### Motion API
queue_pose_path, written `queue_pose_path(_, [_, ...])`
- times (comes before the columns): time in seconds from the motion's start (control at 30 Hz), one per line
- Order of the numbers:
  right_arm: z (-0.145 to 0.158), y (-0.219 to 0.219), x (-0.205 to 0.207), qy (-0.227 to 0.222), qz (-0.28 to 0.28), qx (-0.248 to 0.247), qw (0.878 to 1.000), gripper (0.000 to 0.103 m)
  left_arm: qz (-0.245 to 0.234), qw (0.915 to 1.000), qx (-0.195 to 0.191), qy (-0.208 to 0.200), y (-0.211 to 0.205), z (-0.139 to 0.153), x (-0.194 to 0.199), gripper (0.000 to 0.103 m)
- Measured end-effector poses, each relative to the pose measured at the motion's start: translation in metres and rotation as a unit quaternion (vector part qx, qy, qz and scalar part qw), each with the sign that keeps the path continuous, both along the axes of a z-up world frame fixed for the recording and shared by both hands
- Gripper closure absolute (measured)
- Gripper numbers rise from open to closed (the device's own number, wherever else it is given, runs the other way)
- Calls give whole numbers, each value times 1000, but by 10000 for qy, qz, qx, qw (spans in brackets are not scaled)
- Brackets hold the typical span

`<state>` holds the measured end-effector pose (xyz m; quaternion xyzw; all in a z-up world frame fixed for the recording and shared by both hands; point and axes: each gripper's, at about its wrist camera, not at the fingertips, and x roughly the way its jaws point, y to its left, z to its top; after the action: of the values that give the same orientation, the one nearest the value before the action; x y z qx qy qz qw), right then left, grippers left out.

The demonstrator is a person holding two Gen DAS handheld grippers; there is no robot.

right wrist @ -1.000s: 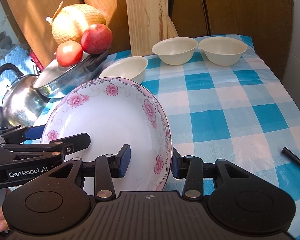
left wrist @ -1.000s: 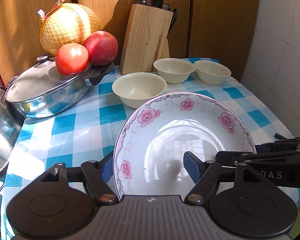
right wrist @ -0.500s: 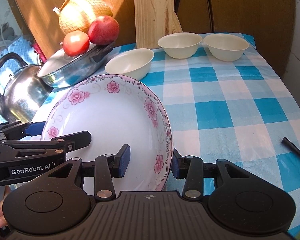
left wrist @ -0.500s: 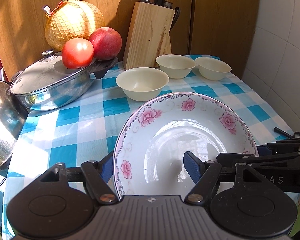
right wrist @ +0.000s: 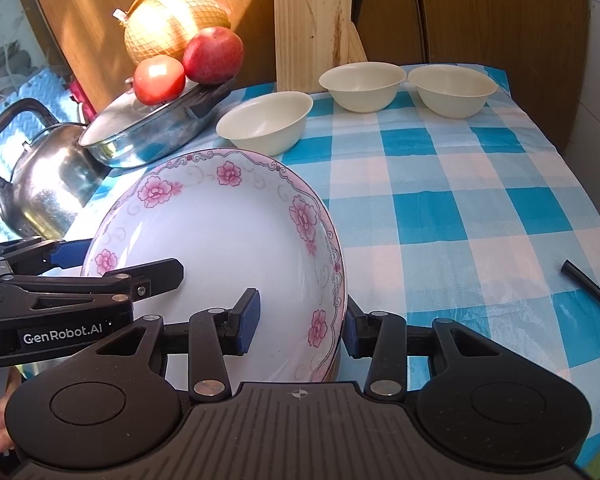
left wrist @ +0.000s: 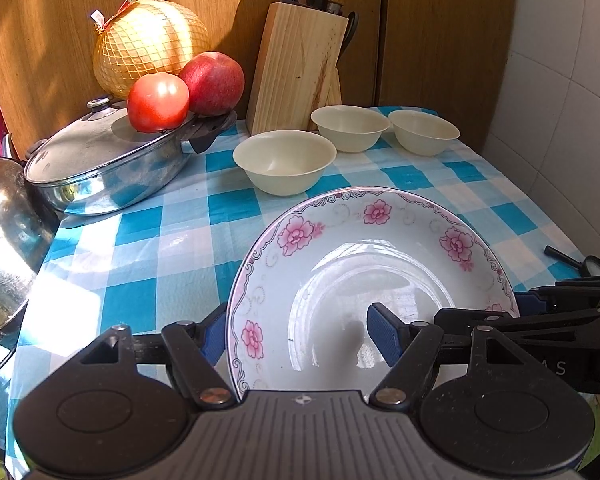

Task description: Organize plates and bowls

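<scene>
Pink-flowered plate (left wrist: pixel 380 276) is straddled at its 9 o'clock rim by the left tool (left wrist: pixel 300 334) and at 3 o'clock by the right tool (right wrist: pixel 300 320), pads spread, above the checkered table (right wrist: pixel 440 208); whether the rim is pinched can't be told.

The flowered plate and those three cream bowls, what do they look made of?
The flowered plate looks like glazed ceramic or porcelain: glossy white, mirror-like reflections, printed pink flowers. The three cream bowls have a matte, even surface with no glare, so probably plastic or melamine, though I can't be sure.
</scene>
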<state>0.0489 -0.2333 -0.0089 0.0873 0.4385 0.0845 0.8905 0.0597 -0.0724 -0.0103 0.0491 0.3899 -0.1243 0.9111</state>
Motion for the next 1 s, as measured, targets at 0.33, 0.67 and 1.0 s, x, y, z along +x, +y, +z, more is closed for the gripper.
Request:
queue_pose_path(0.33, [2,5,-9,-45,35,-162,9999,51,-14,10000,49,43,-1,-2,-4,38])
queue_pose_path(0.67, [4,13,-16,-114,138,-418,9990,50,2,9998,80,160,0,-7,-5,38])
queue_pose_path(1.0, [2,19,-19,-113,182,-661,9976,49,-55,9997,229,58,-4,-9,-7,40])
